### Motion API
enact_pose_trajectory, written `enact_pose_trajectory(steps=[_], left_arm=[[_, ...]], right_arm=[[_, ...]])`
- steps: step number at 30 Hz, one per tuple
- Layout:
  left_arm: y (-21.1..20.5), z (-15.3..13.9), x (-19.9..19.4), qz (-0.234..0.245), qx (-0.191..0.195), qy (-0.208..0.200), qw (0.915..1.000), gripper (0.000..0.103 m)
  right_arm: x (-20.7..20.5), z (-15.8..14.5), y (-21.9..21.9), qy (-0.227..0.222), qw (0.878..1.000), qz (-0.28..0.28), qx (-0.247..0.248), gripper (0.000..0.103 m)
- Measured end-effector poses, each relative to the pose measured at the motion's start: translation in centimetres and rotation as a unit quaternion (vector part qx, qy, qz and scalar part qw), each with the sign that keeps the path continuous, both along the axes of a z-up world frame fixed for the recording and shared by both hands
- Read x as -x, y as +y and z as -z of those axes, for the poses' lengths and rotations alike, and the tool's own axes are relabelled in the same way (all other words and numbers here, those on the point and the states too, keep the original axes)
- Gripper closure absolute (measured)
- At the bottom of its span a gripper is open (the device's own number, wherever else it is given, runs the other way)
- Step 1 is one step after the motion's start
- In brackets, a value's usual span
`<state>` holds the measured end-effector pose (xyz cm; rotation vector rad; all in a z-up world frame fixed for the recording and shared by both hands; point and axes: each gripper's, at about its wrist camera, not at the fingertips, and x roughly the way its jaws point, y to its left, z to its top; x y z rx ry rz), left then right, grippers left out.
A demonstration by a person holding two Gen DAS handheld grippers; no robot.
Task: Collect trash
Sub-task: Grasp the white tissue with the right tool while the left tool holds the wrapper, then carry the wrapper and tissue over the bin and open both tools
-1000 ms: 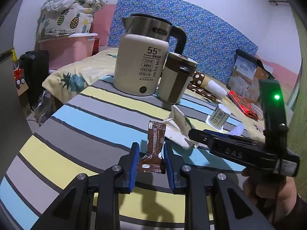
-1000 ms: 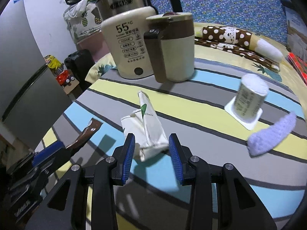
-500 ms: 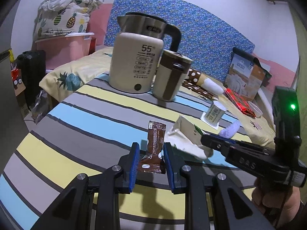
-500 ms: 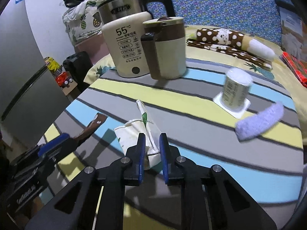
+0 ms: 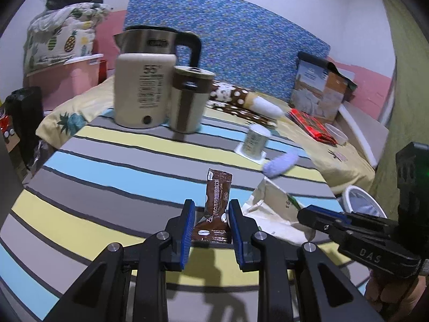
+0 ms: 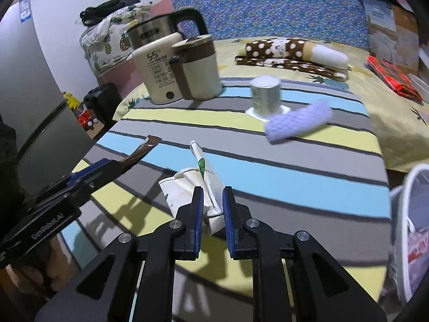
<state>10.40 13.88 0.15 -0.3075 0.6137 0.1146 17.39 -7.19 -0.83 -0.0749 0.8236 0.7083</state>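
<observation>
My left gripper (image 5: pixel 209 216) is shut on a brown coffee sachet (image 5: pixel 215 206) and holds it above the striped table (image 5: pixel 107 177). The sachet also shows in the right wrist view (image 6: pixel 142 150), sticking out of the left gripper (image 6: pixel 107 165). My right gripper (image 6: pixel 211 209) is shut on a crumpled white paper bag with green print (image 6: pixel 198 185), lifted off the table. That bag shows in the left wrist view (image 5: pixel 273 212) beside the right gripper (image 5: pixel 316 216). A white mesh trash basket (image 6: pixel 410 230) stands off the table's right edge; it also shows in the left wrist view (image 5: pixel 360 201).
A cream kettle (image 5: pixel 144 86) and a brown-lidded mug (image 5: pixel 189 99) stand at the table's far side. An upside-down yoghurt cup (image 6: pixel 265 96) and a purple knitted cloth (image 6: pixel 297 124) lie to the right. A bed with boxes lies behind.
My right gripper shut on the paper bag and lifted it, moving right toward the basket. My left gripper kept hold of the sachet and moved right and back from the kettle.
</observation>
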Motion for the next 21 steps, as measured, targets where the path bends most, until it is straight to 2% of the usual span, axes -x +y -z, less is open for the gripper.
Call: enact_pose_trajectory(steps=[7,21], left_arm=[[-3.9,0.1,0.5,0.028,-0.004,0.017,0.9995,0.077],[-11.0,-1.3,-0.2,0.093,-0.021,0.02,0.9952,0.077]], right_arm=[[1.3,-0.5,-3.6,-0.006,1.0,0.023,-0.018,0.087],[2.5,-1.4,-10.0,-0.014,0.996,0.074,-0.039,0.087]])
